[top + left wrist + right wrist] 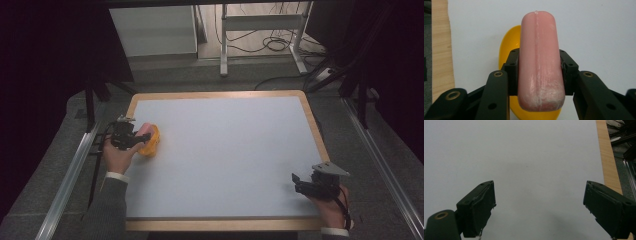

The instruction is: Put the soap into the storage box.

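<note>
Two grippers work over a wide pale mat (pixel 225 155) with a wooden rim, set on a dark surface between metal rails. Most of the mat lies bare, from the middle to the far and right edges, so there is plenty of room to move in any direction. Near the left edge sits a yellow bowl (pixel 151 141), and the left gripper (pixel 136 138) hovers right over it. Its jaws are closed on a pink sausage (pixel 540 62), a smooth rounded cylinder with a seam along its length, clamped across the middle so both ends stick out past the jaws. In the left gripper view the bowl shows directly beneath the sausage, which suggests the sausage is either about to be lowered in or has just come out; whether it touches the bowl cannot be told. The wooden rim is close on the left, so any swing is best made to the right. The right gripper (pixel 302 184) rests at the near right corner, well apart, jaws spread wide and holding nothing, seemingly parked out of the way.
</note>
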Motion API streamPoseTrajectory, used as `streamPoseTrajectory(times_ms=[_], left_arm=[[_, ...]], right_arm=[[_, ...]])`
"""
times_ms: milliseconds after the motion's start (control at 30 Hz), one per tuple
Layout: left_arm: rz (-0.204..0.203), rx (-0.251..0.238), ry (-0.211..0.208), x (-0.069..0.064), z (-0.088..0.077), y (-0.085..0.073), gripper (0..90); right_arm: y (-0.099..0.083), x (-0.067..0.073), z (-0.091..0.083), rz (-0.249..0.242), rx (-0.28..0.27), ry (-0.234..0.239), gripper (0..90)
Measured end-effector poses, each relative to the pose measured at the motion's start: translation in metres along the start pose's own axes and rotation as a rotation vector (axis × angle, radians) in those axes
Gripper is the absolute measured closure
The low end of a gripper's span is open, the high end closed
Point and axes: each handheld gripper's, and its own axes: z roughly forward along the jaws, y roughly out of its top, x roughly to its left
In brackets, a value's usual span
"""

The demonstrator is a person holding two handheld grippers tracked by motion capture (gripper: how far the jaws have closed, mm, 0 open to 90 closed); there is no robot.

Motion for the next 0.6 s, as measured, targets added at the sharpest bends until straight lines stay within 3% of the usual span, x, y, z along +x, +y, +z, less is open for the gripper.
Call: streamPoseTrajectory(times_ms=[333, 467, 600], left_arm=[[-0.011, 0.033, 0.007, 0.002, 0.015, -0.008, 60.1], [-0.011, 0.031, 0.005, 0.001, 0.017, -0.010, 60.0], [-0.013, -0.003, -0.002, 0.000, 0.011, -0.009, 55.3]], right_arm=[[-0.001, 0.000, 0.001, -0.002, 0.003, 0.001, 10.5], [-0.001, 0.000, 0.001, -0.006, 0.004, 0.001, 10.5], [0.000, 0.001, 0.001, -0.005, 0.003, 0.001, 10.5]])
